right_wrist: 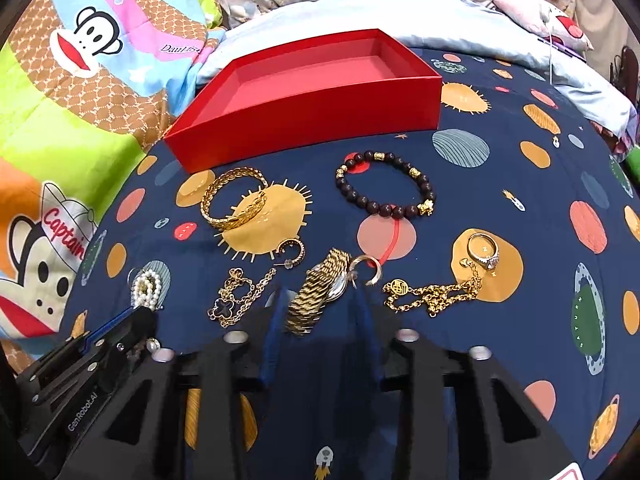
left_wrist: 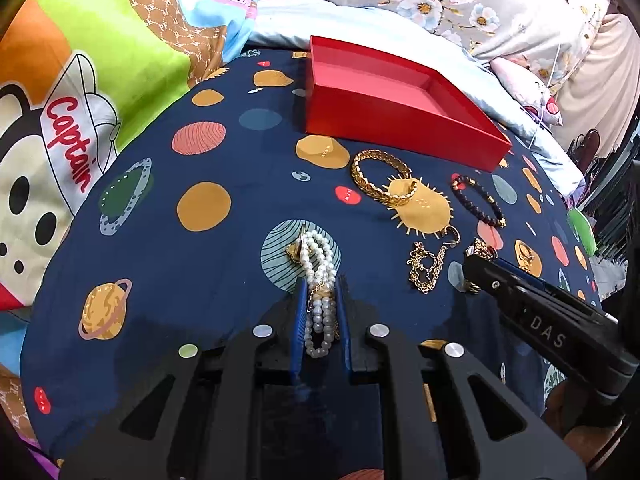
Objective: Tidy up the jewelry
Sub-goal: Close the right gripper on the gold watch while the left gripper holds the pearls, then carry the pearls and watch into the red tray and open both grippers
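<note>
The left gripper [left_wrist: 322, 280] is closed on a multi-strand white pearl bracelet [left_wrist: 318, 268], near and in front of the red box [left_wrist: 384, 120]. The right gripper [right_wrist: 320, 304] stands part-open around a gold-banded watch [right_wrist: 318, 294], not clamping it, also in front of the box.

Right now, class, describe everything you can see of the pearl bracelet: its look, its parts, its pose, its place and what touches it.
The pearl bracelet is made of several strands of small, glossy white beads, bunched together, with a gold chain and a gold charm among them. It lies lengthwise between the blue-padded fingers of the left hand-held gripper, which is closed on it. Its far end rests over a teal striped planet printed on the navy bedsheet.
</note>
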`<state>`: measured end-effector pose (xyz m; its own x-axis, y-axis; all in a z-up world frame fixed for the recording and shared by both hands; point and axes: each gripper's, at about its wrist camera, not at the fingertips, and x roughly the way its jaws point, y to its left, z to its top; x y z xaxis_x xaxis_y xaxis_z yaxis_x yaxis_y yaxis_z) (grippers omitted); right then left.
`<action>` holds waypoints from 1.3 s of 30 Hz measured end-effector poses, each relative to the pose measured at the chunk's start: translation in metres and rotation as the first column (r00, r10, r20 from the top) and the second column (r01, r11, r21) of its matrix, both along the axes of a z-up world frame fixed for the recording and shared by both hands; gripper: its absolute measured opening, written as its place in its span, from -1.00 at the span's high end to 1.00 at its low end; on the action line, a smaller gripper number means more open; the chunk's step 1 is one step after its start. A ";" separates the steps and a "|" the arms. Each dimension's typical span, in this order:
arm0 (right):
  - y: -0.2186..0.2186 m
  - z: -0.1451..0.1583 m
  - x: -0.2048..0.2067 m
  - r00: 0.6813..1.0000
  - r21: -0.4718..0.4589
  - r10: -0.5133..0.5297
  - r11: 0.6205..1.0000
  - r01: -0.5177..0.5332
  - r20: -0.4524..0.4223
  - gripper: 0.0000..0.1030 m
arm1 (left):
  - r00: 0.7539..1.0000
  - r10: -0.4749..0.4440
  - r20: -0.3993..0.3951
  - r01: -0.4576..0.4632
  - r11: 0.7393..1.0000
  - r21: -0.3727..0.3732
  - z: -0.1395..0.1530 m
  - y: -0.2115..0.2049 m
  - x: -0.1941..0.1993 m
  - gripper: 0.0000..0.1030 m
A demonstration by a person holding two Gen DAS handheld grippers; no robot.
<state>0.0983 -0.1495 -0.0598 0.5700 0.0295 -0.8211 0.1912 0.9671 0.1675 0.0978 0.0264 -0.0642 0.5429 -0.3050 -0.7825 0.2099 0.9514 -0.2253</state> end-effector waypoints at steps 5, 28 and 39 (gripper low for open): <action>0.001 -0.001 -0.007 1.000 0.012 0.001 1.000 -0.001 -0.002 0.77 | 1.000 0.002 0.001 -0.002 1.000 -0.006 -0.001 0.001 -0.001 0.73; -0.013 0.043 -0.042 0.995 0.050 0.015 0.999 -0.021 0.103 0.79 | 0.998 0.012 0.066 -0.013 1.000 0.005 0.032 0.004 -0.019 0.76; -0.026 0.070 -0.042 0.986 0.059 0.025 0.998 -0.035 0.166 0.79 | 0.997 -0.007 0.071 0.009 1.000 -0.022 0.047 0.009 -0.022 0.76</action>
<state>0.0567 -0.1759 0.0102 0.6958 0.0965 -0.7117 0.1266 0.9589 0.2538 0.0755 0.0351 -0.0172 0.5939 -0.3265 -0.7353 0.2337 0.9446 -0.2307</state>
